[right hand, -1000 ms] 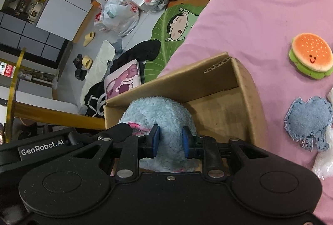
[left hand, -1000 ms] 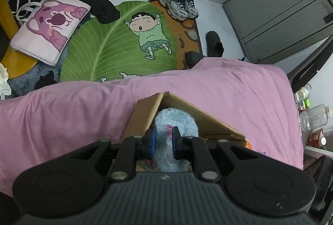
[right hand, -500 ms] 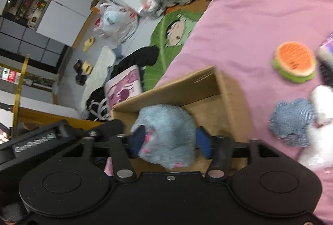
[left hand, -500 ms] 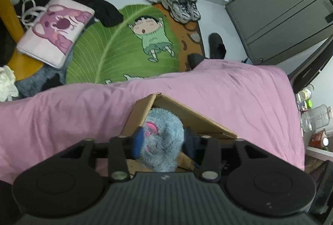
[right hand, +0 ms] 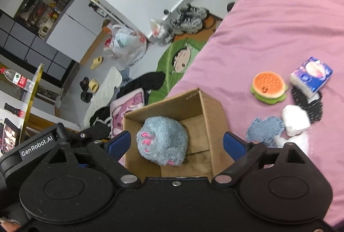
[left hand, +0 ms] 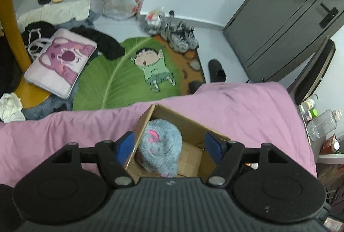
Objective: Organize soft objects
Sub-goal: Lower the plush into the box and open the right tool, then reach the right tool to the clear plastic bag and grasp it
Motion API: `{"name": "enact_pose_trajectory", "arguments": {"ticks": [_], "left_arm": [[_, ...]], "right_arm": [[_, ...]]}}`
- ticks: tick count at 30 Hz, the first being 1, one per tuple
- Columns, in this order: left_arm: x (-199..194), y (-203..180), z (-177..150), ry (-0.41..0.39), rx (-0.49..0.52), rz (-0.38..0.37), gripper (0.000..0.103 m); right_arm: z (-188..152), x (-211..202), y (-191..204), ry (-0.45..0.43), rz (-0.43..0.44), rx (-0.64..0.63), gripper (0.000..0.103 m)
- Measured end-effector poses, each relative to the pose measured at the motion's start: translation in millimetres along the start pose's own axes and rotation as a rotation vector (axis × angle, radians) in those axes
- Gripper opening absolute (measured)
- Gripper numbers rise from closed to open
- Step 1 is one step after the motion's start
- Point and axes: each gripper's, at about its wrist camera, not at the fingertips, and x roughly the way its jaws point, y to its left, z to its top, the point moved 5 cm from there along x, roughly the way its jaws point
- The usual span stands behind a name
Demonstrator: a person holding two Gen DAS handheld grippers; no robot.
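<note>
The blue plush toy (right hand: 162,140) lies inside the cardboard box (right hand: 211,107) on the pink bedspread (right hand: 268,23), the box serving as the collection point. The left gripper (left hand: 169,144) and right gripper (right hand: 176,142) both hover above it, fingers spread wide, holding nothing. The burger plush (right hand: 268,87), denim patch (right hand: 265,128), white soft item (right hand: 295,120) and tissue pack (right hand: 311,74) lie unsorted beside the box, apparently awaiting collection.

One cardboard box (right hand: 211,111), one blue plush (right hand: 164,140), one burger toy (right hand: 268,87), one tissue pack (right hand: 311,75), one denim patch (right hand: 265,130)
</note>
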Motion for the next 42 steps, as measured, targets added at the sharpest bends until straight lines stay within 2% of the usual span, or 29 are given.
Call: {"name": "enact_pose_trajectory", "arguments": {"ticks": [7, 13, 21, 29, 34, 42], "left_arm": [[-19, -7, -4, -0.074, 0.073, 0.030, 0.074], [-31, -16, -9, -0.095, 0.118, 0.022, 0.075], [-37, -31, -21, -0.080, 0.169, 0.014, 0.075], [-37, -53, -39, -0.063, 0.247, 0.016, 0.075], [-36, -69, -48, -0.054, 0.300, 0.011, 0.075], [-23, -96, -70, 0.011, 0.358, 0.000, 0.075]], "right_arm": [[3, -26, -4, -0.116, -0.010, -0.079, 0.103], [5, -40, -8, -0.152, -0.054, -0.170, 0.103], [2, -57, -19, -0.155, -0.090, -0.245, 0.103], [-4, -70, -41, -0.119, -0.075, -0.279, 0.103], [-8, -74, -62, -0.098, -0.094, -0.270, 0.103], [-7, -77, -100, -0.074, -0.098, -0.208, 0.103]]}}
